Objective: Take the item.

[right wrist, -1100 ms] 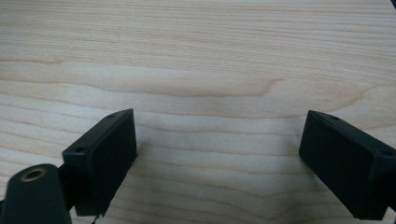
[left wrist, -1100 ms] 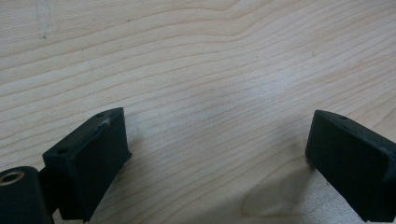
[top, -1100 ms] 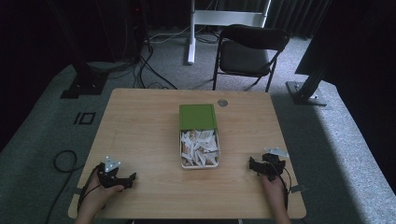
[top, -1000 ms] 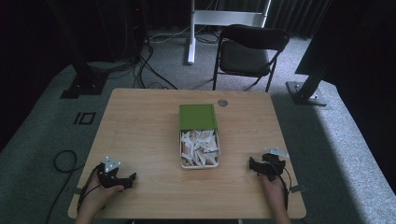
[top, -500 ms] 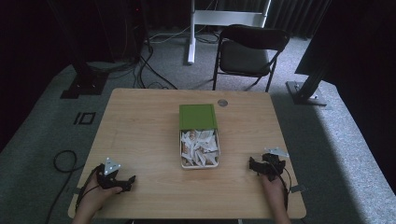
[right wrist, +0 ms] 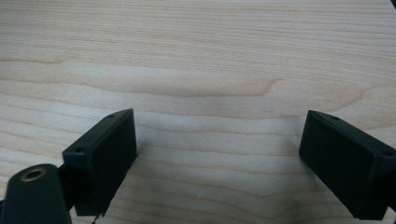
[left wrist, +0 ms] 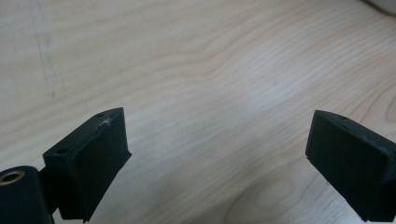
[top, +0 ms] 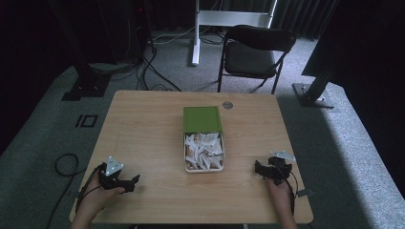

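Black left gripper [top: 128, 183]: held low over the near left corner of the table, its jaws spread wide with bare wood between them in the left gripper view [left wrist: 218, 154]; it grips nothing.
Black right gripper [top: 260, 169]: held low near the table's right edge, its jaws likewise spread wide over bare wood in the right gripper view [right wrist: 219, 154]; it grips nothing.
Hands: the left hand [top: 98, 191] and right hand [top: 279, 188] come in from the bottom of the high view, one on each gripper.
Tin [top: 204, 164]: a long, narrow open box in the middle of the table, between the two grippers and a little farther from the person than they are, well apart from both.
Tin's long axis: runs away from the person, from near edge toward far edge, square to the table.
Lid [top: 202, 119]: green, covering the tin's far end.
Contents: crumpled white papers [top: 204, 150] fill the uncovered near part.
Writing: none can be read; the papers are too small to tell.
Table [top: 143, 129]: pale wood, with a small round grommet [top: 227, 105] near the far edge.
Beyond: a dark folding chair [top: 253, 52] on grey carpet.
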